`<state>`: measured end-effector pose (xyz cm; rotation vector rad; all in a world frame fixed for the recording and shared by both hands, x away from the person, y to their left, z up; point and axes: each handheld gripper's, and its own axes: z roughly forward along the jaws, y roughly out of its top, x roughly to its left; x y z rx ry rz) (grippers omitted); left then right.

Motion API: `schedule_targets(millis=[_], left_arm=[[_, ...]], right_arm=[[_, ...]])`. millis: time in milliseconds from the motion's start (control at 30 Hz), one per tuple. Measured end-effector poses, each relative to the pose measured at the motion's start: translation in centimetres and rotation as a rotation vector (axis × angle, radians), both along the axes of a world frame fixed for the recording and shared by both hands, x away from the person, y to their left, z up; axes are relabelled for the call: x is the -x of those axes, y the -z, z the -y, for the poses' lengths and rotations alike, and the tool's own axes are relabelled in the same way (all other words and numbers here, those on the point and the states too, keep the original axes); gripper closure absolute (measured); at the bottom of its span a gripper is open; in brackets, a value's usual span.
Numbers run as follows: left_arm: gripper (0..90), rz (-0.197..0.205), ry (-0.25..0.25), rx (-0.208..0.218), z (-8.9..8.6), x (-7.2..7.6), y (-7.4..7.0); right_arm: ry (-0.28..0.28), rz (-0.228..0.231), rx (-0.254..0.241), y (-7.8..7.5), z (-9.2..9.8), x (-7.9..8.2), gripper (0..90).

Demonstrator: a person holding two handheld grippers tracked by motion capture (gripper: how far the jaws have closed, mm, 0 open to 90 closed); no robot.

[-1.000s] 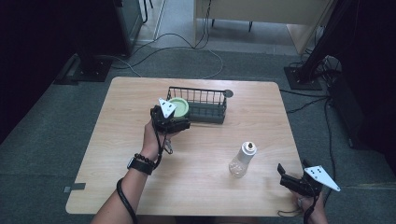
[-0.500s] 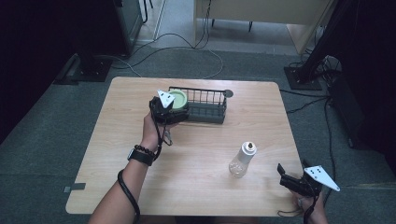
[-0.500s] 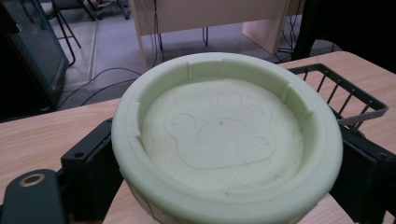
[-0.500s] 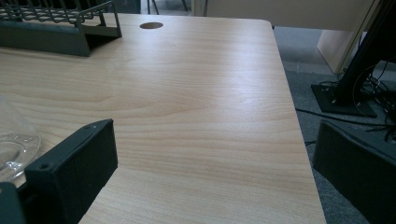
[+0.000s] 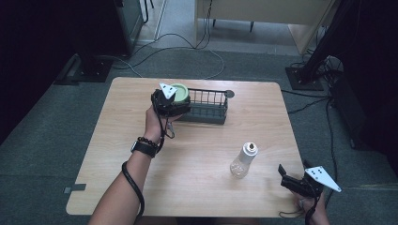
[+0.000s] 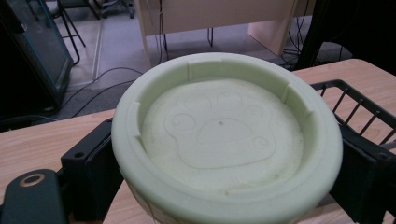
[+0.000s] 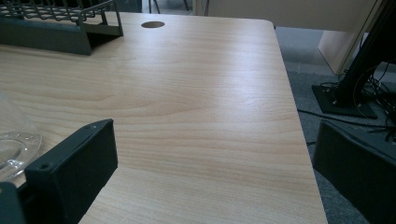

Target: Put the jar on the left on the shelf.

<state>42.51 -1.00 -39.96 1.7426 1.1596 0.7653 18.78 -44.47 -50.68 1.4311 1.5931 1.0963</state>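
1. The left gripper (image 5: 172, 97) holds a green bowl (image 5: 179, 92); its two jaws press on the bowl's sides, one at each side, as the left gripper view shows.
2. In the high view the bowl is at the left end of the rack (image 5: 206, 105), at its rim. I cannot tell if the bowl touches the rack or is a little above it.
3. In the left gripper view the bowl (image 6: 224, 140) is upright, with the open side up. A paw print is pressed into its bottom, and the rim has small notches.
4. In the same view a part of the rack (image 6: 359, 109) is seen at the right, just behind the bowl.
5. The rack is dark, made of wire, and stands on the far half of the table (image 5: 117, 140).
6. The right gripper (image 5: 291, 176) is at the near right corner of the table, well apart from the rack. Its jaws are wide apart and hold nothing; in the right gripper view only bare table (image 7: 196, 93) lies between them.
7. A clear bottle (image 5: 244, 161) stands upright on the table, near the right gripper, at its left. Its base (image 7: 16, 149) is seen at the left edge of the right gripper view.
8. A small round hole (image 5: 229, 93) is in the table just beside the right end of the rack.
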Motion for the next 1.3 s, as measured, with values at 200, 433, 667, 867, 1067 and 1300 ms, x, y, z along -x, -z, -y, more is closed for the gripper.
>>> schedule_targets(millis=[200,433,667,867,1067,1300], left_arm=[[11.1,-0.008,-0.003,-0.003,0.3,-0.6,0.0],[11.1,-0.010,-0.004,0.004,0.7,-1.5,-0.1],[11.0,-0.039,-0.025,0.018,0.7,-2.8,0.3],[11.0,-0.069,-0.041,0.035,0.3,-3.8,1.2],[11.0,-0.091,-0.044,0.031,0.7,-4.3,2.0],[11.0,-0.093,-0.049,0.009,1.0,-4.4,2.4]], right_arm=[[-0.002,-0.001,0.002,0.0,0.0,0.0,0.0],[-0.004,-0.002,0.006,0.0,0.0,0.0,0.0],[-0.005,-0.002,0.007,0.0,-0.1,0.0,0.0],[-0.007,-0.003,0.010,0.0,-0.1,0.0,0.0],[-0.008,-0.001,0.017,0.0,-0.2,-0.1,0.0],[-0.009,-0.001,0.022,0.0,-0.2,-0.1,0.0]])
